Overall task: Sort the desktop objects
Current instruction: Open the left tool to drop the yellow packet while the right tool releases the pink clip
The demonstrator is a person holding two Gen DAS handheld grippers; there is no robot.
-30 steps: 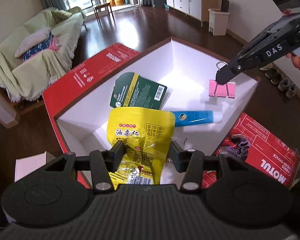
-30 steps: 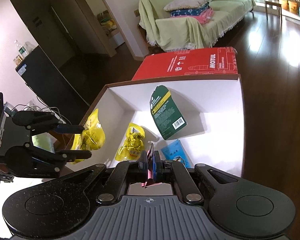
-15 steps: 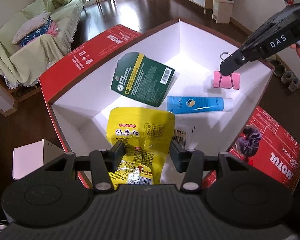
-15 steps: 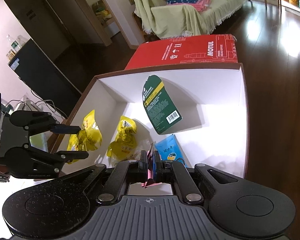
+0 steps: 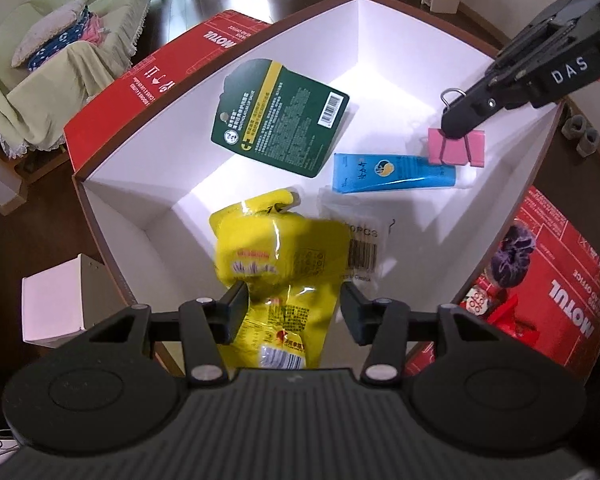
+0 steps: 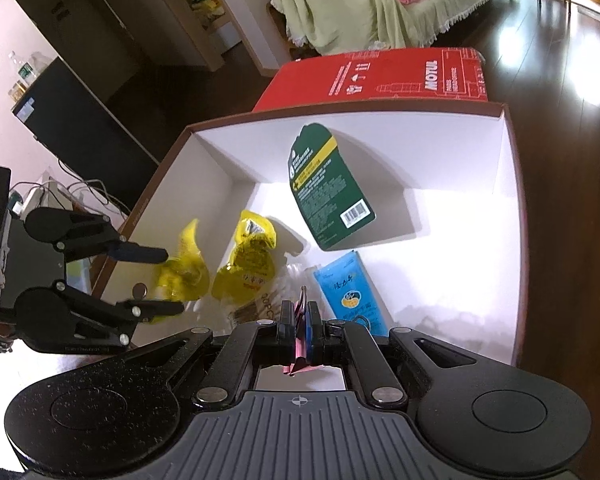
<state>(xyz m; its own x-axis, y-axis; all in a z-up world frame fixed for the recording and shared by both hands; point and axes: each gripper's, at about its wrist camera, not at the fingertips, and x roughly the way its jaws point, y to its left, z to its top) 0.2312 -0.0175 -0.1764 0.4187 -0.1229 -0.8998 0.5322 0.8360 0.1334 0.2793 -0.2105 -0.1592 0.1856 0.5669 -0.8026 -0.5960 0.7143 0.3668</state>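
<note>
Box (image 5: 384, 60): white inside, brown rim, open top; red carton (image 5: 172, 64) behind it.
Already in box: green card (image 5: 280, 120) leaning on far wall; blue tube (image 5: 392, 172) flat on floor; clear packet (image 5: 360, 240) with barcode beside it; yellow pouch (image 6: 248, 256) near the left wall.
Left gripper (image 5: 292, 300): jaws apart, a second yellow pouch (image 5: 284, 276) between them, blurred, apparently loose and dropping; contact with the pads not settled from either view.
Right gripper (image 6: 298, 320): jaws together, clamped on pink clip (image 5: 456, 148); clip hangs low over the cap end of the tube, near the box's right wall.
Step in hand (judged): both loads over the box, release stage.
Left, how to do well: keep jaws wide until pouch is free of both pads; pouch is slick and floppy, likely to slump onto the other pouch and clear packet; lift straight up, no sideways drag.
Right, how to do well: lower clip close to the floor before opening, aim for bare white floor beside the tube, not on it; clip is hard and springy, may bounce or skid off the tube.
Risk: wire loop (image 5: 450, 94) catching on a fingertip at release; open fully, pause, then withdraw.
Spacing: grippers well apart, no clash likely.
Outside box: purple scrunchie (image 5: 514, 250) on a red carton at right; whether it belongs to the sort cannot be told.
</note>
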